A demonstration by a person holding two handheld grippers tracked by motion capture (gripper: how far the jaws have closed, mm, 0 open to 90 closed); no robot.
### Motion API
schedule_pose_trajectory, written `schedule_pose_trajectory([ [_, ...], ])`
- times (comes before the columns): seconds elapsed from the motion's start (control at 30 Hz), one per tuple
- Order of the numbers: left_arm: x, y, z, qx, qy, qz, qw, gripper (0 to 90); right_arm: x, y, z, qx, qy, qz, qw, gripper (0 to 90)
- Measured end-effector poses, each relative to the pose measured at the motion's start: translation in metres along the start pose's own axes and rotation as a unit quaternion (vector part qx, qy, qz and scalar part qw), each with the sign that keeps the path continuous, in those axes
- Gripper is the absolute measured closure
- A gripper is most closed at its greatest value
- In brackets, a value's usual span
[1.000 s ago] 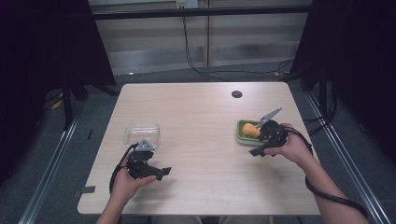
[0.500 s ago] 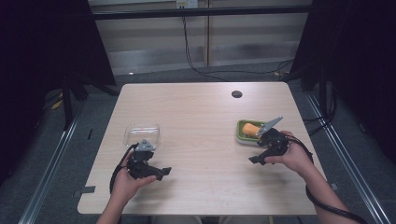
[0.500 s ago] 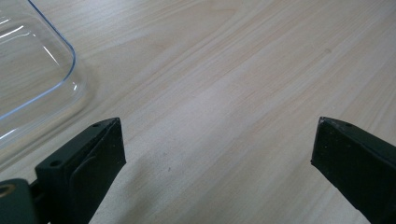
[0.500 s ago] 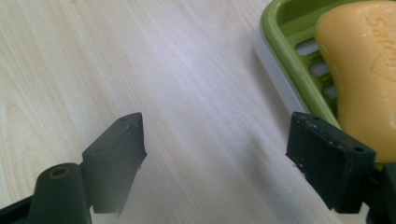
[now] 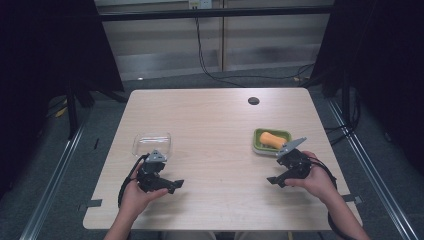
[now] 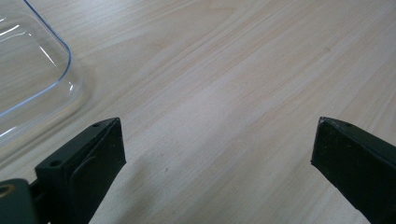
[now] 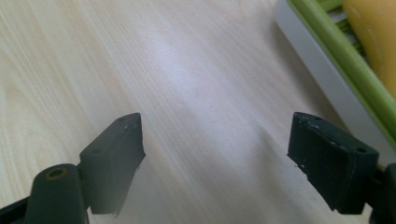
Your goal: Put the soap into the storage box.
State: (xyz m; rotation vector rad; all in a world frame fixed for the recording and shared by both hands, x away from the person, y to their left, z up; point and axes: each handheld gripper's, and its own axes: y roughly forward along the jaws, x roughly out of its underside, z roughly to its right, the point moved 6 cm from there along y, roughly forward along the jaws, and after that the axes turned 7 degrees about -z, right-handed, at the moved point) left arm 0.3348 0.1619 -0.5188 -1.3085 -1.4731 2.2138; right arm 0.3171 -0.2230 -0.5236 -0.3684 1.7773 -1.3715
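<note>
An orange, oblong piece [image 5: 270,139] lies in a green tray [image 5: 260,145] at the right of the table; in the right gripper view the orange piece [image 7: 378,32] and the green tray [image 7: 336,60] fill the upper right corner. My right gripper [image 5: 272,181] rests near the table's front right, just in front of the tray; its jaws have just been opening and stand open over bare wood [image 7: 215,140]. A clear plastic container [image 5: 151,144] sits at the left. Just in front of it my left gripper [image 5: 177,185] is open, nothing between its jaws [image 6: 219,144].
The wooden table [image 5: 215,120] has a dark round hole [image 5: 253,100] near its far edge. Cables trail from both grippers toward the person's forearms. Dark floor and metal rails flank the table on both sides. The clear container's corner [image 6: 32,70] lies left of the left jaw.
My right gripper has drawn back from the green tray toward the front edge and sunk lower, leaving the orange piece in the tray. The left gripper has stayed put.
</note>
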Motion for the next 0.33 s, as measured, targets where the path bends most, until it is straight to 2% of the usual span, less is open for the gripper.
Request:
schedule_pose_trajectory([
  [0.13, -0.0006, 0.0002, 0.0009, 0.001, 0.0, 0.001, 1.0, 2.4, 0.0029, 0.0003, -0.004, 0.0, 0.0, -0.003, 1.0, 17.3],
  [0.2, -0.0007, -0.0003, 0.0013, 0.001, 0.003, 0.0, 1.0, 2.4, 0.0036, 0.0002, -0.0049, -0.002, -0.004, 0.008, 1.0, 16.6],
  [0.27, -0.0002, -0.0009, 0.0021, 0.003, 0.003, -0.006, 1.0, 2.4, 0.0058, -0.0003, -0.0069, 0.001, 0.0, 0.009, 1.0, 16.3],
  [0.33, 0.0001, -0.0001, 0.0019, 0.001, 0.003, 0.001, 1.0, 2.4, 0.0087, -0.0018, -0.0093, 0.001, 0.011, 0.009, 0.9999, 12.9],
])
